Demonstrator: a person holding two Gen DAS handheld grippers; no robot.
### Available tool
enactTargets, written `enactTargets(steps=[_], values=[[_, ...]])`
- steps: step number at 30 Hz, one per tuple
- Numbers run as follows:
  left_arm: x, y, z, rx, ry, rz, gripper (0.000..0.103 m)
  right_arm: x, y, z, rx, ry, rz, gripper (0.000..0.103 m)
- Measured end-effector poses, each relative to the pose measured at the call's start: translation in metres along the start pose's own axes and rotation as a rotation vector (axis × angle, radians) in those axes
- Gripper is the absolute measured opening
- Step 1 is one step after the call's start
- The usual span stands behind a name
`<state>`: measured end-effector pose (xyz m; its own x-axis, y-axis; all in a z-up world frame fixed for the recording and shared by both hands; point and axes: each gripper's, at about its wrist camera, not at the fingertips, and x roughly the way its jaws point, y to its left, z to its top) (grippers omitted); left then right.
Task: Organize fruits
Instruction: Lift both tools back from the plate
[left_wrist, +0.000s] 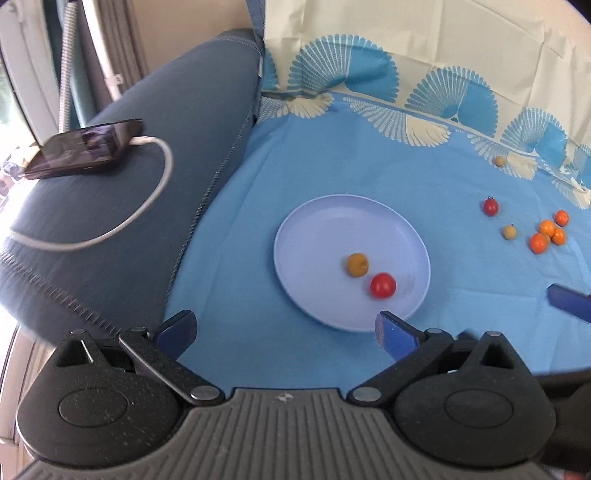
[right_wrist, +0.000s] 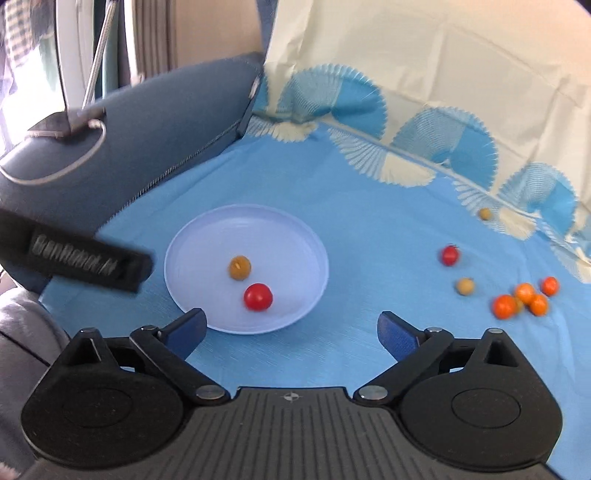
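Left-wrist view. The left gripper (left_wrist: 286, 334) hovers with its blue fingers (left_wrist: 177, 332) spread wide and nothing between them. Ahead, toward 12 o'clock, a pale lilac plate (left_wrist: 306, 229) lies on the blue cloth (left_wrist: 332, 158). On the plate, a yellow-brown fruit (left_wrist: 357, 264) sits near the centre, and a red tomato (left_wrist: 383, 285) lies just beside it toward 5 o'clock. The remaining fruit lies loose on the cloth at about 3 o'clock from the plate and well apart from it: a second red tomato (left_wrist: 491, 206), a small tan fruit (left_wrist: 509, 232), and a cluster of orange fruits (left_wrist: 547, 231) packed close together. A further tan fruit (left_wrist: 499, 161) rests alone near the fan-patterned border, toward 1 o'clock. One blue finger of the right gripper (left_wrist: 569, 301) enters at the frame's right edge. At 10 o'clock, a dark phone (left_wrist: 83, 147) with a white cable (left_wrist: 147, 199) rests on a grey-blue cushion (left_wrist: 155, 110).

Right-wrist view. The right gripper (right_wrist: 291, 334) likewise has its fingers fully parted and grips nothing. Its left finger (right_wrist: 186, 332) overlaps the near rim of the plate; whether they touch cannot be told. The plate and its two fruits lie at 11 o'clock; the loose fruits lie at 2 o'clock.
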<state>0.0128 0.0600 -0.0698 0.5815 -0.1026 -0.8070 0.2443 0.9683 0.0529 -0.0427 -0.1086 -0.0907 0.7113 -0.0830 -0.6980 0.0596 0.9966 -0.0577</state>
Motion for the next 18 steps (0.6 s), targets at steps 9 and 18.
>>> enactTargets(steps=[9,18], values=[[-0.057,-0.006,-0.030,-0.008,-0.096,0.015,0.103,-0.074,0.002,-0.024,0.089,-0.101,0.005,0.102],[-0.094,-0.019,-0.045,0.022,-0.159,0.037,0.103,-0.112,0.006,-0.039,0.098,-0.170,0.015,0.102]])
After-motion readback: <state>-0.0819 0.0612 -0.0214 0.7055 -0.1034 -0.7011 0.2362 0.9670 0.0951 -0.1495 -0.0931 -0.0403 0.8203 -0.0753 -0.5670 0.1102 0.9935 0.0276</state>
